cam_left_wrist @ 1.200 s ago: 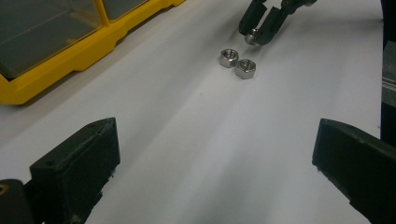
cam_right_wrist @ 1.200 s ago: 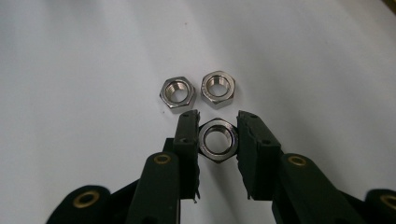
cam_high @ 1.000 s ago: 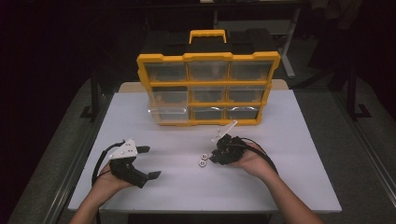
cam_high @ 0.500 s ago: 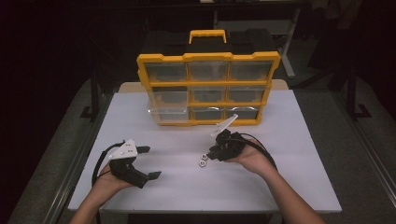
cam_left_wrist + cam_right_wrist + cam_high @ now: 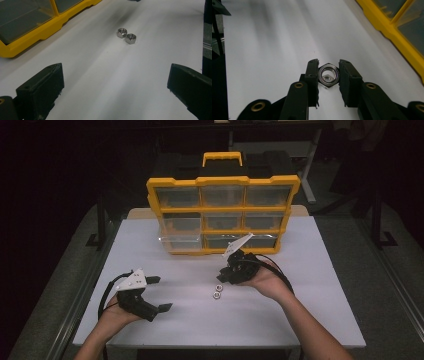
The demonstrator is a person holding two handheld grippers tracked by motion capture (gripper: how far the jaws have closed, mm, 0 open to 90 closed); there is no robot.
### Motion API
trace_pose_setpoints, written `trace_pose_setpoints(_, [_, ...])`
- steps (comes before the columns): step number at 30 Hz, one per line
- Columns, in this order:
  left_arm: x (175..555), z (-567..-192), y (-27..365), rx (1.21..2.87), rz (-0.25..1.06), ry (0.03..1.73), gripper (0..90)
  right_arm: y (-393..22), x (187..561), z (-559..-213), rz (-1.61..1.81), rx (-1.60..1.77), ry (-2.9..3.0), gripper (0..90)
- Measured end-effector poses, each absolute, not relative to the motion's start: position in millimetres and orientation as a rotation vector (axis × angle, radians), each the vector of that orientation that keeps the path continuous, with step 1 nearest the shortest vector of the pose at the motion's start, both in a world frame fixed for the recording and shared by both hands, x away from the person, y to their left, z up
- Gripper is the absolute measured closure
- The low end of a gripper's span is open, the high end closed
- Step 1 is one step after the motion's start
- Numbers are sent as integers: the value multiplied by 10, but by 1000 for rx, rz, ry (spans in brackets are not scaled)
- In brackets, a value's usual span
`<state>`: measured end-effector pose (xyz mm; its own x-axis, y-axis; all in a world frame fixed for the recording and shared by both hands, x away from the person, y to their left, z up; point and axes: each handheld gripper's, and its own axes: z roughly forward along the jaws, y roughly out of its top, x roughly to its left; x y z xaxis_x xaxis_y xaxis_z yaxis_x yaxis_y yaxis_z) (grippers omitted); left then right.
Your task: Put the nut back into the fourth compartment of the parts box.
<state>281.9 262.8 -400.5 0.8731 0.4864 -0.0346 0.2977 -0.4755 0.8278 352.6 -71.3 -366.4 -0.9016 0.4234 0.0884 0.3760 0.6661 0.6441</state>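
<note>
My right gripper point(image 5: 328, 65) is shut on a steel hex nut point(image 5: 328, 73), which it holds by two flats a little above the white table point(image 5: 262, 62). In the high view the right gripper point(image 5: 226, 274) hovers just in front of the yellow drawer organizer point(image 5: 222, 182). Two more hex nuts point(image 5: 217, 291) lie side by side on the table below it, also in the left gripper view as hex nuts point(image 5: 126, 35). My left gripper point(image 5: 161, 294) rests at the front left with its jaws wide open and nothing between them, as does the left gripper point(image 5: 115, 85) in its own view.
The organizer has clear drawers in three rows; its bottom-left drawer point(image 5: 181, 240) is pulled out a little. A black case with a yellow handle point(image 5: 228, 159) stands behind it. The table's front edge point(image 5: 215, 344) runs near my forearms.
My right gripper has lifted off the table with the nut in its jaws and drifted slightly toward the organizer. The left gripper has stayed in place.
</note>
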Motion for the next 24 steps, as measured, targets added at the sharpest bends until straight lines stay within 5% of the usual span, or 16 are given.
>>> trace_pose_setpoints(24, [2822, -4000, 2633, 2099, 262, 559, 10, -615, 3724, -3141, 1178, 604, 2761, 688])
